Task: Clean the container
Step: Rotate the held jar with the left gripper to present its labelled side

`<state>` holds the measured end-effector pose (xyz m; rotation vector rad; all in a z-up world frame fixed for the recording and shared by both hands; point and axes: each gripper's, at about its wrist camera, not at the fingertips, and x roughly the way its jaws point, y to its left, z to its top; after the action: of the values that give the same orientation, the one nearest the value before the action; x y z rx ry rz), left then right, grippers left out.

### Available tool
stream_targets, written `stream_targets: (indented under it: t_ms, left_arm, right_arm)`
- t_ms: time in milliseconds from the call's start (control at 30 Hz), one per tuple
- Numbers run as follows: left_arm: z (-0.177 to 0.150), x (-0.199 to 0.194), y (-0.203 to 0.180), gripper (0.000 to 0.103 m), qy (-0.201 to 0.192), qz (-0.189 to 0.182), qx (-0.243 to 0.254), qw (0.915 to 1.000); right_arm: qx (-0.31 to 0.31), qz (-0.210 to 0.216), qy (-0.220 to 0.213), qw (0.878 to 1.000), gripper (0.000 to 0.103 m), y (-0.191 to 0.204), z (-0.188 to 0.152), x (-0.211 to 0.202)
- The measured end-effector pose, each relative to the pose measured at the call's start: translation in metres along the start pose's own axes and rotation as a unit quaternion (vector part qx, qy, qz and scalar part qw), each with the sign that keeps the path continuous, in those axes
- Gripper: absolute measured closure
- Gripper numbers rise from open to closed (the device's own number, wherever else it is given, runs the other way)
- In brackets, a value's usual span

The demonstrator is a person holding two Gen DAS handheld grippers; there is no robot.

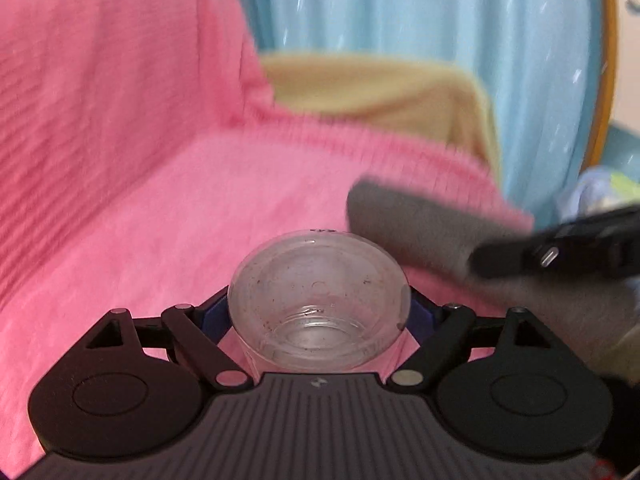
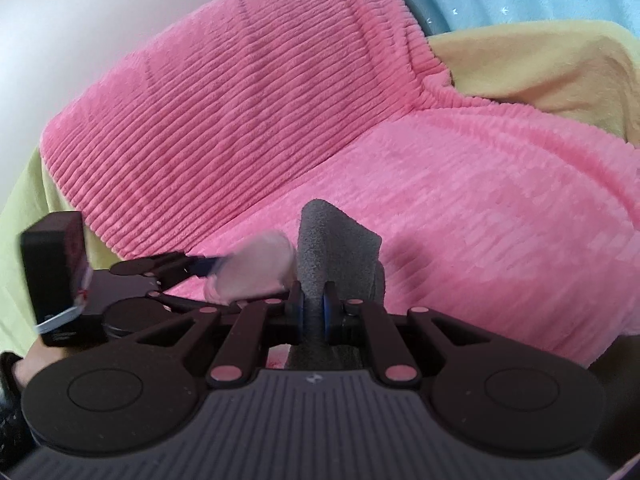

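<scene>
A small clear round container point(image 1: 320, 280) with dark specks on its inner wall sits between the blue pads of my left gripper point(image 1: 318, 309), which is shut on its sides. Its open mouth faces away from the camera. From the right comes my right gripper point(image 1: 500, 260), shut on a grey cloth point(image 1: 408, 232) that hangs just right of the container's rim. In the right wrist view the blue pads of my right gripper point(image 2: 314, 314) pinch the grey cloth point(image 2: 336, 244). The blurred container point(image 2: 252, 268) touches the cloth's left side, held by my left gripper point(image 2: 216, 280).
A pink ribbed blanket point(image 1: 160, 160) covers the seat and backrest below and behind both grippers. Yellow fabric point(image 1: 380, 92) shows beyond it, with a light blue curtain point(image 1: 400, 8) at the back. A hand point(image 2: 36, 360) holds the left gripper at the lower left.
</scene>
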<state>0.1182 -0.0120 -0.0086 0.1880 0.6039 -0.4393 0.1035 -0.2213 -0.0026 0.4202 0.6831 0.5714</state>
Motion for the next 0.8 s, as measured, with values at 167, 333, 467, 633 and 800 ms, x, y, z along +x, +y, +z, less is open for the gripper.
stream_targets:
  t_ms: [167, 333, 467, 633, 800]
  left_arm:
    - [-0.025, -0.009, -0.009, 0.017, 0.026, 0.022, 0.014, 0.9993]
    - [-0.055, -0.044, 0.0, 0.017, 0.037, 0.029, -0.012, 0.9988]
    - [-0.071, -0.065, 0.007, 0.017, 0.058, 0.035, -0.029, 0.9973]
    - [-0.087, -0.073, 0.003, 0.018, 0.068, 0.042, -0.015, 0.9967]
    - [-0.07, -0.066, -0.003, 0.018, 0.017, 0.03, -0.016, 0.9993]
  right_arm:
    - [0.004, -0.001, -0.001, 1.0, 0.096, -0.002, -0.004, -0.006]
    - [0.015, 0.0, 0.004, 1.0, 0.096, -0.005, -0.01, -0.005]
    - [0.014, 0.014, 0.005, 1.0, 0.096, 0.004, -0.012, -0.002]
    - [0.003, 0.028, 0.006, 1.0, 0.096, 0.014, -0.014, -0.001]
    - [0.002, 0.029, 0.001, 1.0, 0.096, 0.016, -0.011, -0.001]
